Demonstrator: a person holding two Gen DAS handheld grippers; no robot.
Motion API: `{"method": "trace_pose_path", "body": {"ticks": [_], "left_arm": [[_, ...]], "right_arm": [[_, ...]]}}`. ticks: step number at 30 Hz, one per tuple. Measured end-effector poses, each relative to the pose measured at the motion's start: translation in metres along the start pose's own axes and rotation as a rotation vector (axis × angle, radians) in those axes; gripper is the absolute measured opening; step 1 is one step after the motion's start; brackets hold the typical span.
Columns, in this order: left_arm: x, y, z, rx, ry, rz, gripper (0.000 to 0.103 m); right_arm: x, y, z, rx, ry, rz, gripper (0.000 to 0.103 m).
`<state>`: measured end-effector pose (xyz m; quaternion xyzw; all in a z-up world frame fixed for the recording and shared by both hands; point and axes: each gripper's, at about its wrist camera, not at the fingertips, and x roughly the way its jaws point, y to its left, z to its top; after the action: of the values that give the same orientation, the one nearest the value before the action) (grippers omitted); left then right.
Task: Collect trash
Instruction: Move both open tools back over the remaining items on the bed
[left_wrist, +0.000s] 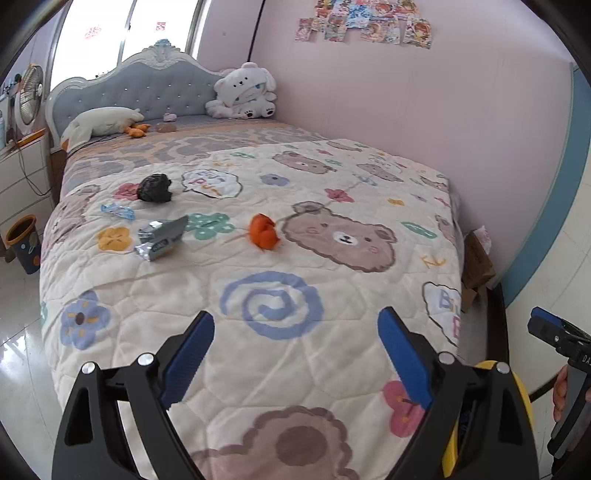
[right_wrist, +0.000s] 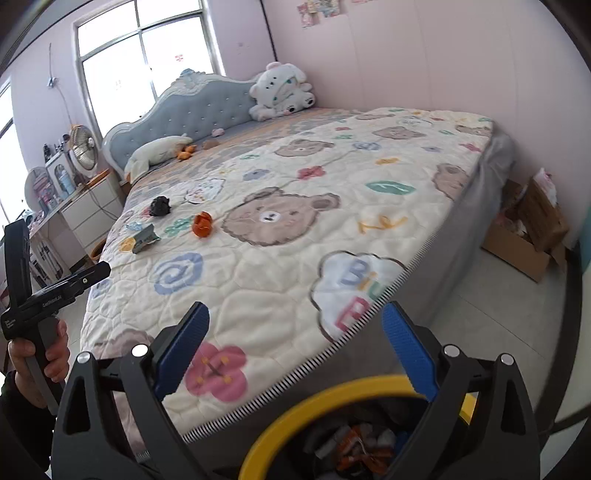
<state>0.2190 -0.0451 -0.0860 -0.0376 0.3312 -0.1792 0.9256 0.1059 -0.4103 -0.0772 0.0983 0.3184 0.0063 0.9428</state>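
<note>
Several pieces of trash lie on the bear-print quilt: a black crumpled bag, a blue wrapper, a silver foil packet and an orange crumpled piece. My left gripper hovers open over the foot of the bed, nothing between its blue pads, well short of the trash. My right gripper is open and empty too, above the bed's corner and a yellow-rimmed bin that holds wrappers. The right wrist view shows the black bag, the orange piece and the foil packet far off.
Plush toys lean on the blue headboard. A white nightstand with a fan and a small floor bin stand left of the bed. Cardboard boxes sit between bed and wall. A hand holds the left gripper's handle.
</note>
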Motion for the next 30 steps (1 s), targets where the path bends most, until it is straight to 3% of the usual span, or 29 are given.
{"method": "trace_pose_path", "body": {"ticks": [14,22,26,30], "left_arm": [[0.023,0.132,0.061,-0.081,-0.099,0.261,0.089],[0.074,0.198,0.099,-0.098,-0.057,0.376,0.089],[0.102,0.23,0.11,-0.148,-0.02,0.382,0.089],[0.131,0.246,0.118,-0.132,-0.001,0.408,0.089]], "right_arm": [[0.135,0.112,0.067,-0.136,0.001,0.15,0.091],[0.226,0.162,0.099,-0.187,0.049,0.156,0.091],[0.263,0.184,0.108,-0.232,0.057,0.144,0.092],[0.296,0.201,0.115,-0.255,0.072,0.124,0.092]]}}
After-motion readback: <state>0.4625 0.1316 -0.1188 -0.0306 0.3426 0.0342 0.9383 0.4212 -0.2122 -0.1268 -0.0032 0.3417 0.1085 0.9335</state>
